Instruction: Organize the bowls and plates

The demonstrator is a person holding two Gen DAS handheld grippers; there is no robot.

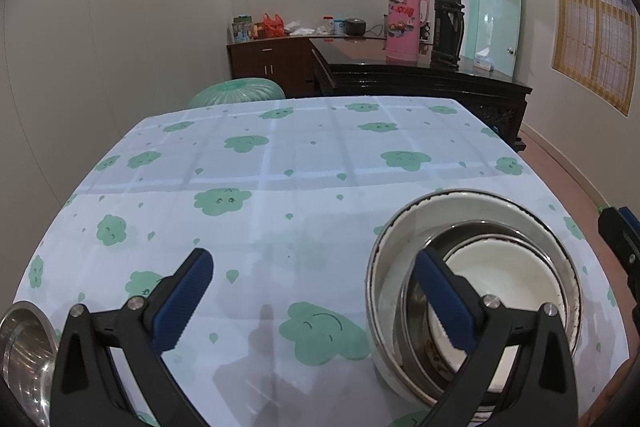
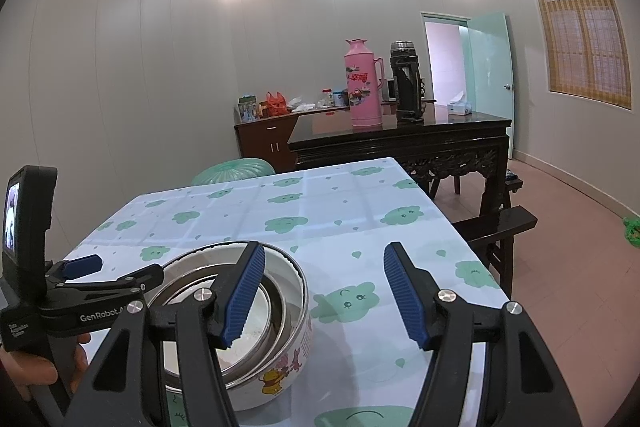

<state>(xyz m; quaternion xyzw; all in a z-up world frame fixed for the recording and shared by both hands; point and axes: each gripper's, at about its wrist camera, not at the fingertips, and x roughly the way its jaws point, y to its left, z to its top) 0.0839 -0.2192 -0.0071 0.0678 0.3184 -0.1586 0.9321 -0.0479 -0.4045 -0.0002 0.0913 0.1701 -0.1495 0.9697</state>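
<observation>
A stack of nested bowls (image 1: 476, 291) stands on the table at the near right: a large white bowl with cartoon print (image 2: 280, 367), a steel bowl inside it, and a small white bowl (image 1: 504, 283) innermost. My left gripper (image 1: 314, 301) is open and empty above the cloth, its right finger over the stack's left rim. My right gripper (image 2: 324, 293) is open and empty, its left finger over the stack. A steel bowl (image 1: 24, 351) lies at the near left edge.
The table wears a light cloth with green clouds (image 1: 280, 163). Behind it stand a green stool (image 1: 236, 91), a dark wooden table (image 2: 400, 143) with a pink thermos (image 2: 362, 85) and a black flask (image 2: 406, 83), and a bench (image 2: 496, 227) at the right.
</observation>
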